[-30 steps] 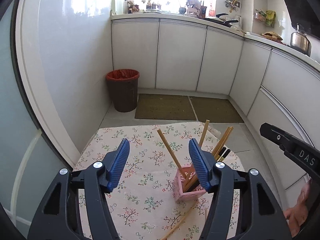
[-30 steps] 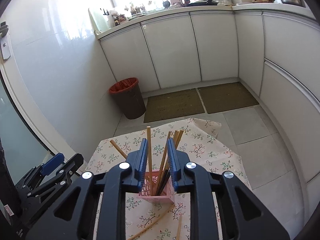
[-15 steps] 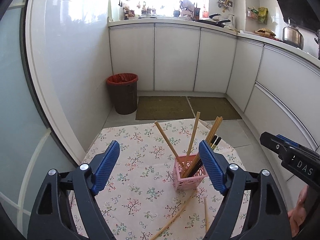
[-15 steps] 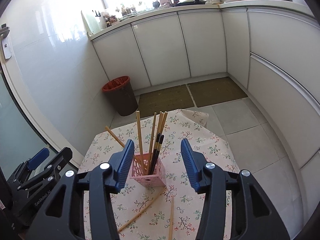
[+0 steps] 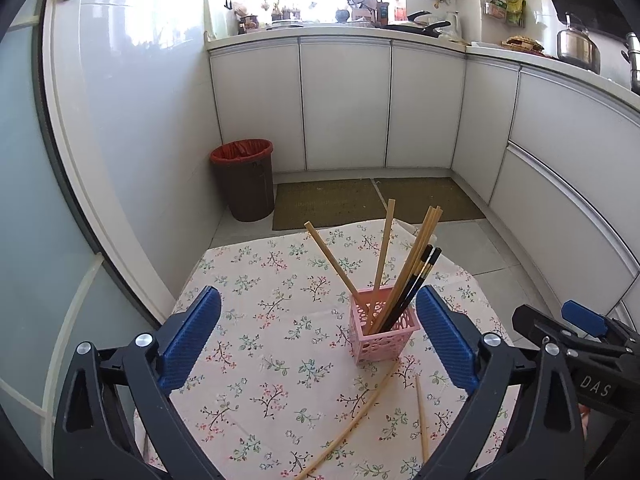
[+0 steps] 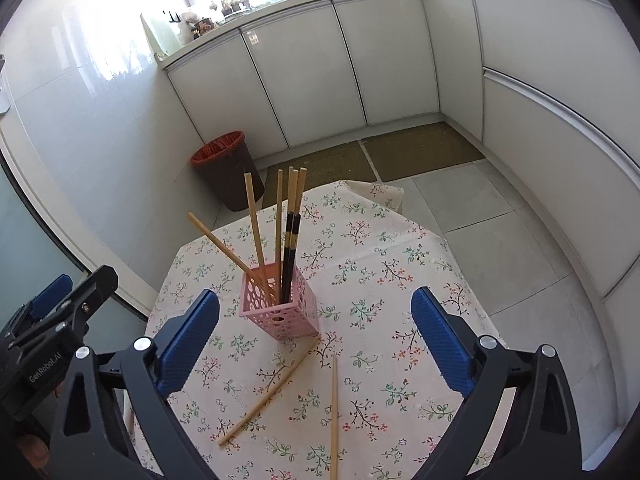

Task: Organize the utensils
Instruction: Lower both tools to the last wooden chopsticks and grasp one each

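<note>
Right wrist view: the pink holder (image 6: 280,304) stands on the floral cloth (image 6: 380,280), chopsticks (image 6: 280,216) upright inside, two loose sticks (image 6: 334,412) just before it. Both the right gripper (image 6: 316,332) and left gripper (image 5: 318,334) have just been opening, jaws wide, gripping nothing.

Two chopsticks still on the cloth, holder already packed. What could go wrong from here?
1. The pink holder is light and top-heavy with leaning chopsticks; nudging it could tip it.
2. The loose chopsticks lie flat on the floral cloth; pads may snag the fabric.
3. The left gripper and right gripper, both open, sit close together and could collide.
</note>
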`<state>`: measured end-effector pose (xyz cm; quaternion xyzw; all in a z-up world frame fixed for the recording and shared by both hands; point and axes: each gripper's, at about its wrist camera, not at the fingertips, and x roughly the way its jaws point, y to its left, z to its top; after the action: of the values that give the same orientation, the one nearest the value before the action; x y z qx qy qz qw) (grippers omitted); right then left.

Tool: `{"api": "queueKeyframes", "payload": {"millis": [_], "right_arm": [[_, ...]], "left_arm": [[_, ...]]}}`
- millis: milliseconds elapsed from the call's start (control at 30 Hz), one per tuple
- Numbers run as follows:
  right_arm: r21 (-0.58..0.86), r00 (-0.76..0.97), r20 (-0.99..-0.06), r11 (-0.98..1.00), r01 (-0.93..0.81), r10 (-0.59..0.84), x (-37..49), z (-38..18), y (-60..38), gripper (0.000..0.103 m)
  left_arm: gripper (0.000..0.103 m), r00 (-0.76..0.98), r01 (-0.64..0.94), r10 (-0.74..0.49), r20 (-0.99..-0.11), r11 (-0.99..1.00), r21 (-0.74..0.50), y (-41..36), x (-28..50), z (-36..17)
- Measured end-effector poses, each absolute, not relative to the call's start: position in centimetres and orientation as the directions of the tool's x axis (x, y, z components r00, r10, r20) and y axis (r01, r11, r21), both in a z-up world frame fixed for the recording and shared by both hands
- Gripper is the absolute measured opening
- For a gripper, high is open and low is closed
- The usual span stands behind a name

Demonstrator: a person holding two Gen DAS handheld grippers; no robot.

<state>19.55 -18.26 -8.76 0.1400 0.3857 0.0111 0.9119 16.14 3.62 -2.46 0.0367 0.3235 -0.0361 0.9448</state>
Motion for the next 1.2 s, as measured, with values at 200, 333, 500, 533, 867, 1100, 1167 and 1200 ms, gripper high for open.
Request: {"api": "queueKeyframes", "payload": {"millis": [200, 333, 500, 533, 867, 1100, 1167, 1200], "right_arm": [[0.265, 0.616, -0.779, 0.951, 0.157, 0.116, 18.1, -13.3, -21.0, 0.095], [0.292, 0.527, -0.839, 0.93, 0.222, 0.137, 17.5, -17.2, -23.4, 0.095], [0.297, 0.431, -0.888, 0.916, 0.27, 0.161, 17.0, -21.2, -25.0, 0.095], [0.3, 0.416, -0.894, 0.913, 0.276, 0.168, 17.0, -21.9, -25.3, 0.095], [0.291, 0.347, -0.919, 0.915, 0.28, 0.187, 17.9, -24.2, -26.1, 0.095], [0.292, 0.293, -0.931, 0.928, 0.233, 0.22, 21.8, -25.0, -23.1, 0.095], [0.284, 0.276, -0.935, 0.935, 0.21, 0.222, 23.0, -25.3, -21.5, 0.095], [0.28, 0.265, -0.938, 0.939, 0.199, 0.223, 23.6, -25.6, -20.7, 0.095]], "left_arm": [[0.096, 0.55, 0.222, -0.078, -0.832, 0.973, 0.056, 1.9, 18.9, -9.1], [0.096, 0.302, 0.294, -0.084, -0.95, 0.956, 0.009, 0.9, 20.9, -16.1], [0.088, 0.205, 0.34, -0.022, -0.978, 0.939, 0.05, -1.0, 21.7, -21.3], [0.084, 0.204, 0.352, -0.016, -0.979, 0.934, 0.058, -1.6, 21.9, -21.8], [0.044, 0.161, 0.384, -0.069, -0.985, 0.923, -0.002, -3.9, 23.4, -26.0], [0.006, 0.119, 0.41, -0.087, -0.989, 0.912, -0.03, -3.3, 22.2, -25.5], [0.005, 0.108, 0.392, -0.098, -0.989, 0.919, -0.048, -2.6, 21.1, -25.0], [0.005, 0.122, 0.389, -0.091, -0.988, 0.921, -0.037, -2.0, 20.6, -24.5]]}}
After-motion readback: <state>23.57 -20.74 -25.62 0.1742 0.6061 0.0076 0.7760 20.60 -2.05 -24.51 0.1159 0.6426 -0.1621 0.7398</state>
